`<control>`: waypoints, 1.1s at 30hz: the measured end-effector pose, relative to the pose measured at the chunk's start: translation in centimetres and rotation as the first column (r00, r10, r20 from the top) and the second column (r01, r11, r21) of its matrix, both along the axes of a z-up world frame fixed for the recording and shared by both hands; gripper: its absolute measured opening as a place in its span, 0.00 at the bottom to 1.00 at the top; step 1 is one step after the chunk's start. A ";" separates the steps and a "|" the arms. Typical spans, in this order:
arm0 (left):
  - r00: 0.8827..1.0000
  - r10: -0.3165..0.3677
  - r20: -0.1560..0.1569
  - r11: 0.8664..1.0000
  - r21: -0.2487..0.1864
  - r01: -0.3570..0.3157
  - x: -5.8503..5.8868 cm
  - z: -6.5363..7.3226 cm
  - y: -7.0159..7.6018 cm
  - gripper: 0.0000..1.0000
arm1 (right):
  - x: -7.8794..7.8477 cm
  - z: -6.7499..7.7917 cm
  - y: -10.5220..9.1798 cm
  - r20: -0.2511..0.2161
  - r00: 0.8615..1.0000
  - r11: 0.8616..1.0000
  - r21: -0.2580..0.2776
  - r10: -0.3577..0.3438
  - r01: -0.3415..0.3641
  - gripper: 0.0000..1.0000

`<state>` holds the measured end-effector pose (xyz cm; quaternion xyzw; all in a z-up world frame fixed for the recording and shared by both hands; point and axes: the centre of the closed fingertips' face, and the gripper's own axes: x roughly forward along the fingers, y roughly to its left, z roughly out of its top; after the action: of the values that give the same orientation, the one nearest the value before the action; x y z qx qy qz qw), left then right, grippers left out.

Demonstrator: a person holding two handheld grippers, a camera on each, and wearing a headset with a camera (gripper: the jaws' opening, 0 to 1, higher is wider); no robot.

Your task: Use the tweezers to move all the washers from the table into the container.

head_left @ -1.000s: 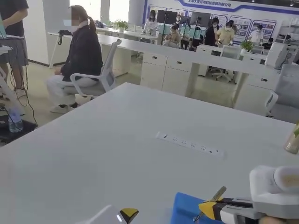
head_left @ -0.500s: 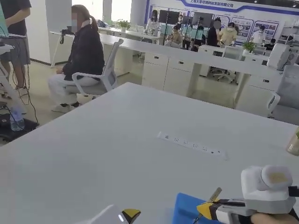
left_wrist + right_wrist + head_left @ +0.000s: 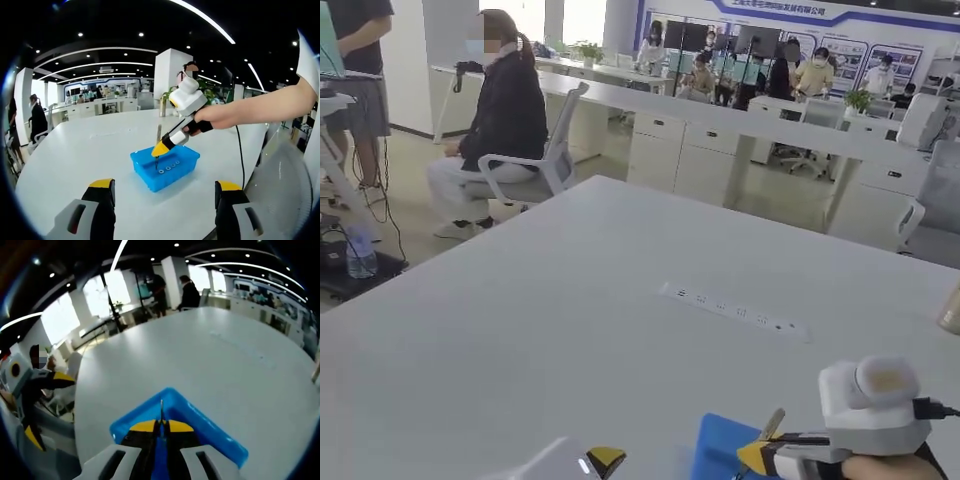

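Note:
A blue container (image 3: 172, 172) stands on the white table (image 3: 90, 150) with several washers (image 3: 168, 167) in it. My right gripper (image 3: 161, 148) hangs over its left part, shut on the tweezers (image 3: 158, 136), whose tips point down into the container. In the right gripper view the tweezers (image 3: 161, 412) stick out between the closed jaws of my right gripper (image 3: 161, 427), above the container (image 3: 210, 432). My left gripper (image 3: 164, 184) is open and holds nothing, a short way in front of the container. In the head view the right gripper (image 3: 757, 458), tweezers (image 3: 775, 420) and container (image 3: 718, 452) sit at the bottom edge.
A white power strip (image 3: 732, 310) lies on the table beyond the container. A person sits on a chair (image 3: 535, 165) past the table's far left edge. Desks and more people fill the room behind. The wide tabletop (image 3: 570, 330) stretches left of the grippers.
The head camera has tipped slightly. The right gripper with the tweezers has sunk a little and drifted left over the blue container.

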<state>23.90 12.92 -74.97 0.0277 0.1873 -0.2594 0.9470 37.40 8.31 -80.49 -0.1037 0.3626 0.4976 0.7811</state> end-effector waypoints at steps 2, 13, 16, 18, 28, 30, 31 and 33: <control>1.000 0.003 -0.001 1.000 -0.002 -0.003 0.0 0.0 0.1 0.83 | -0.1 -0.2 0.2 -0.004 1.000 1.000 -0.009 0.002 -0.002 0.03; 1.000 0.001 -0.005 1.000 0.001 -0.001 0.0 -0.1 0.0 0.82 | -0.3 -1.2 0.2 0.009 1.000 0.999 -0.043 0.029 -0.029 0.03; 1.000 -0.005 -0.008 1.000 0.005 0.005 -0.1 -0.1 -0.1 0.82 | -0.5 -1.2 0.2 0.009 0.999 0.998 -0.049 0.033 -0.032 0.03; 1.000 -0.011 -0.011 1.000 0.011 0.011 -0.1 -0.2 -0.1 0.82 | -0.6 -1.2 0.2 0.013 0.999 0.998 -0.048 0.036 -0.035 0.03; 1.000 -0.016 -0.018 1.000 0.016 0.017 -0.2 -0.4 -0.2 0.82 | -0.4 -1.2 0.0 0.035 0.999 0.999 -0.034 0.024 -0.023 0.04; 1.000 -0.019 -0.018 1.000 0.015 0.019 -0.2 -0.4 -0.2 0.82 | -0.5 -1.1 -0.2 0.045 0.999 0.999 -0.035 0.024 -0.022 0.04; 1.000 -0.019 -0.016 1.000 0.013 0.019 -0.2 -0.3 -0.2 0.82 | -0.5 -1.1 -0.3 0.048 0.999 0.999 -0.033 0.024 -0.022 0.04; 1.000 -0.018 -0.013 1.000 0.006 0.018 -0.2 -0.2 -0.2 0.82 | -0.6 -0.3 -0.2 0.044 0.999 1.000 0.012 -0.008 0.007 0.04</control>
<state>23.72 12.68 -75.17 0.0308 0.1939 -0.2673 0.9434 36.82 8.06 -80.75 -0.1088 0.3426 0.4943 0.7915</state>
